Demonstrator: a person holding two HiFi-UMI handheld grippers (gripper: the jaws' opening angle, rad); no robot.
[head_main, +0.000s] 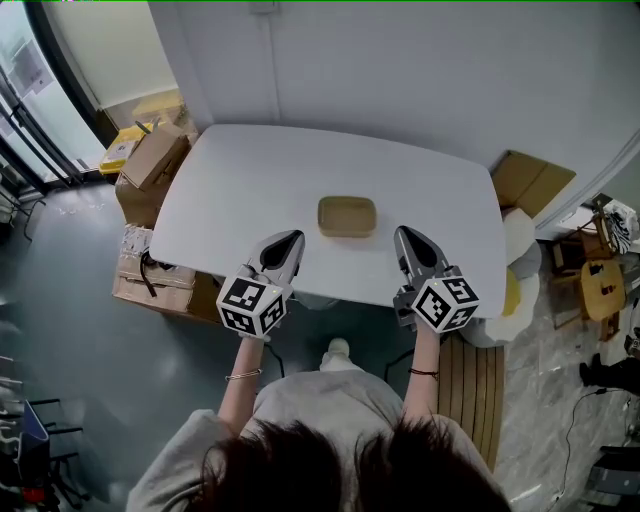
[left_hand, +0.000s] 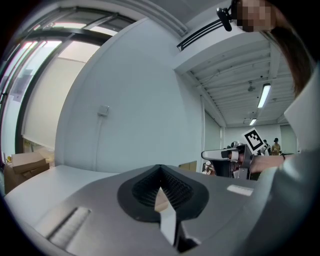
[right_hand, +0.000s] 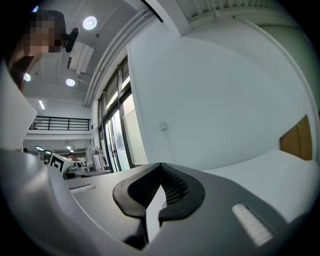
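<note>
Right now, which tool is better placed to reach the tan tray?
Left, probably. The tan tray lies about midway between both shut tools, but the left tool sights tan through its jaws; the right tool sights only white.

1. The left gripper (head_main: 288, 240) is held out ahead. In the head view its tips aim toward 1 o'clock, and its jaws are pressed together on nothing.
2. The right gripper (head_main: 407, 235) aims toward 11 o'clock, its jaws likewise together and empty.
3. The left forearm (head_main: 240, 385) and right forearm (head_main: 422, 388) rise from 6 o'clock, roughly parallel.
</note>
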